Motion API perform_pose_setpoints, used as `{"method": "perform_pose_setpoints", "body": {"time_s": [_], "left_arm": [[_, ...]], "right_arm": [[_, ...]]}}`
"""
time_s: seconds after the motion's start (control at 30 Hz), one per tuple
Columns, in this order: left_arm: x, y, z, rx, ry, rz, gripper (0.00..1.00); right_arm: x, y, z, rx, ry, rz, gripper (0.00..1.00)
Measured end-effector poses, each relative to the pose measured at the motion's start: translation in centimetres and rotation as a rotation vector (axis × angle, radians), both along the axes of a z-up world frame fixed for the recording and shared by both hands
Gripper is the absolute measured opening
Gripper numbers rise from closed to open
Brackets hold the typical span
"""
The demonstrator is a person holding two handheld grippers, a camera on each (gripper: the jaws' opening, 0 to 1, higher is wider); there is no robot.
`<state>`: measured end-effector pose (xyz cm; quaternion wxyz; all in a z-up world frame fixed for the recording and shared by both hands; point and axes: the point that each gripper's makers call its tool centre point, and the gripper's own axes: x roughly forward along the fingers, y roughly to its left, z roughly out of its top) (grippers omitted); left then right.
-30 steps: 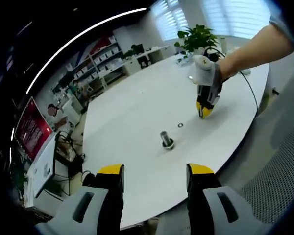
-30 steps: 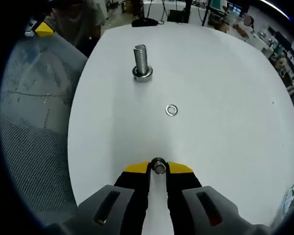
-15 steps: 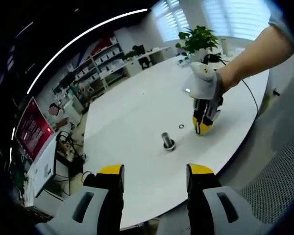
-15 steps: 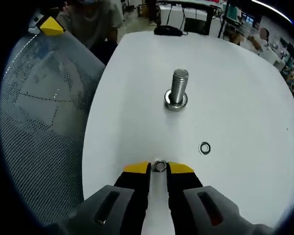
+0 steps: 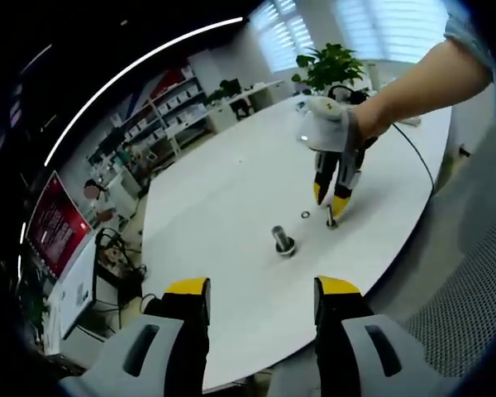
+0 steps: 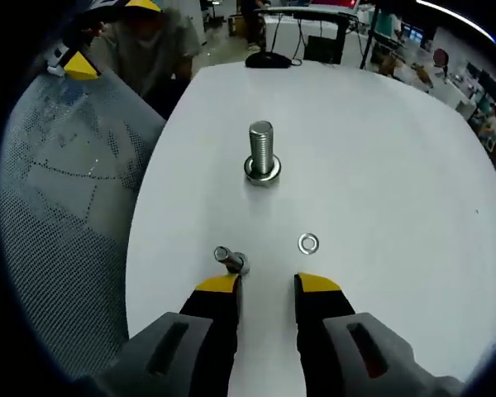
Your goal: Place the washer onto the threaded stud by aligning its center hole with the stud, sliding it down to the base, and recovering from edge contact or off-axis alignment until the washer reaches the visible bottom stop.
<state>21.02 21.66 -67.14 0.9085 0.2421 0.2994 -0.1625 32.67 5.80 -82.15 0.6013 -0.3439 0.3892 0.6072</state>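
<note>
In the right gripper view, the right gripper (image 6: pixel 267 288) sits at the bottom centre with its yellow-tipped jaws spread apart and nothing between them. Just off its left tip there's a small bolt (image 6: pixel 229 259) lying on the white table (image 6: pixel 397 165), close to the fingertip, but I can't tell if it's actually touching. The washer (image 6: pixel 308 243) lies flat on the table a little above the right tip, apart from it. The stud (image 6: pixel 262 154) stands upright higher up, around mid-frame, on its round base, well apart from the washer. A mesh chair (image 6: pixel 62 223) fills the left side.

In the left gripper view, the left gripper (image 5: pixel 263 291) is at the bottom, jaws wide open and empty, hanging past the table edge. The stud (image 5: pixel 281 238) is at centre, the washer (image 5: pixel 305 215) just up and right of it. The gloved hand (image 5: pixel 329 132) at upper right holds the right gripper (image 5: pixel 328 197) pointing down at the table, tips apart, the small bolt (image 5: pixel 331 222) right under them.
</note>
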Motion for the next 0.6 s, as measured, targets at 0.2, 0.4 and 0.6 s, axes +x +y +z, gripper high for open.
{"method": "perform_pose_setpoints", "body": {"time_s": [0.2, 0.4, 0.6], "left_arm": [[0.0, 0.0, 0.0, -0.005, -0.002, 0.003, 0.49], [0.0, 0.0, 0.0, -0.006, -0.003, 0.006, 0.48], [0.0, 0.0, 0.0, -0.007, -0.001, 0.007, 0.47]], "right_arm": [[1.9, 0.2, -0.5, 0.011, -0.041, -0.072, 0.27], [2.6, 2.1, -1.6, 0.029, -0.066, -0.115, 0.23], [3.8, 2.8, -1.7, 0.065, -0.054, -0.175, 0.22]]}}
